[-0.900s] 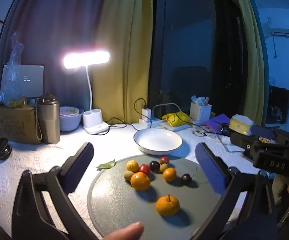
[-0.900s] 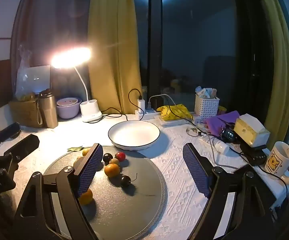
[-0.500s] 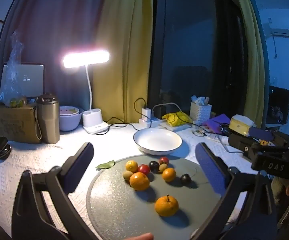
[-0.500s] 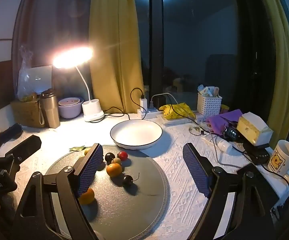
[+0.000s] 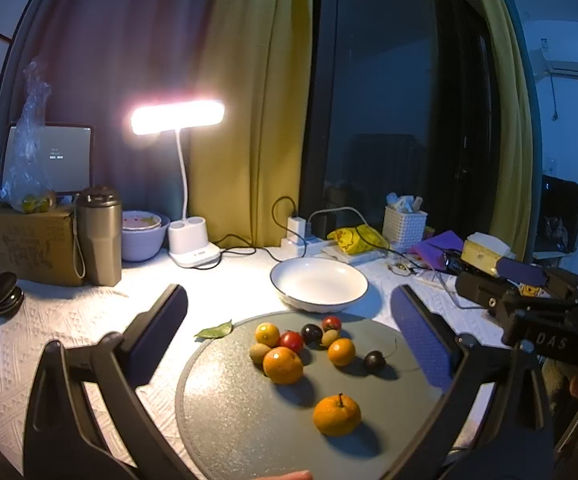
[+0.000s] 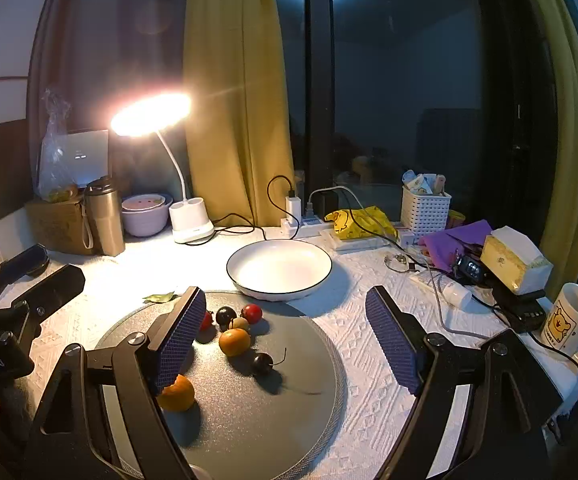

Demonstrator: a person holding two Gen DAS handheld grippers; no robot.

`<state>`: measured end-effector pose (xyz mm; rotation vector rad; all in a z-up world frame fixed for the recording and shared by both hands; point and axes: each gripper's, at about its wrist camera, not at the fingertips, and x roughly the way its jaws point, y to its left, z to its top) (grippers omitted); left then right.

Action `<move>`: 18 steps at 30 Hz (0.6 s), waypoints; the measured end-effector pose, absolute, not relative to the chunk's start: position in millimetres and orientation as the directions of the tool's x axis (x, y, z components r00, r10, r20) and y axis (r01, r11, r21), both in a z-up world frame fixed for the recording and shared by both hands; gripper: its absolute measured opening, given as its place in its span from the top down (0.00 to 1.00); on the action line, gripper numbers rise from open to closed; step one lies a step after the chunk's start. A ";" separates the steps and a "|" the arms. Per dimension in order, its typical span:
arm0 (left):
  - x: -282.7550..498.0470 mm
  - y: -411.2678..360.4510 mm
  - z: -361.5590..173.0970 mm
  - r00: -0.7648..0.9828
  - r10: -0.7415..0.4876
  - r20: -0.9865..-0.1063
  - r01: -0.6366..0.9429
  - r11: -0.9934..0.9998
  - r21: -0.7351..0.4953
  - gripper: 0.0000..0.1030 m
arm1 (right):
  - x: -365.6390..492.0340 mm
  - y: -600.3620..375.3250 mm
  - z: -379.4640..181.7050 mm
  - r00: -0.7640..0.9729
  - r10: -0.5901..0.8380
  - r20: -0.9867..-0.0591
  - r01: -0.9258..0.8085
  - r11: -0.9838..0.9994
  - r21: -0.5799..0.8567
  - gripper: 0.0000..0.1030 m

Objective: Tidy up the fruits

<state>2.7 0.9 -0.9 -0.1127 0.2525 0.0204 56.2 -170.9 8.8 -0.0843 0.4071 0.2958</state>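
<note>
Presently the fruits (image 5: 301, 350) are seen grouped on the round grey board (image 5: 225, 420), one mandarin (image 5: 337, 415) apart nearer the camera | white bowl (image 5: 319, 282) is placed just behind the board | left gripper (image 5: 289, 332) is held wide open, empty | right gripper (image 6: 289, 332) is held wide open, empty.

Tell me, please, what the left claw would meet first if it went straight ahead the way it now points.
Probably the fruit cluster on the round grey mat; the open left claw points at it, though depth is unclear.
</note>
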 end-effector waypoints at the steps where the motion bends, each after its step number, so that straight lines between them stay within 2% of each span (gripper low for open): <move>1: 3.0 1.1 -0.6 0.968 0.006 -0.250 -0.034 0.993 -0.109 0.01 | 56.3 -171.0 9.1 0.876 0.267 -0.402 -0.300 0.954 -0.022 0.18; 18: 4.5 1.0 0.1 0.968 0.007 -0.251 -0.036 0.993 -0.108 0.01 | 59.5 -169.3 9.6 0.874 0.271 -0.403 -0.304 0.952 -0.019 0.18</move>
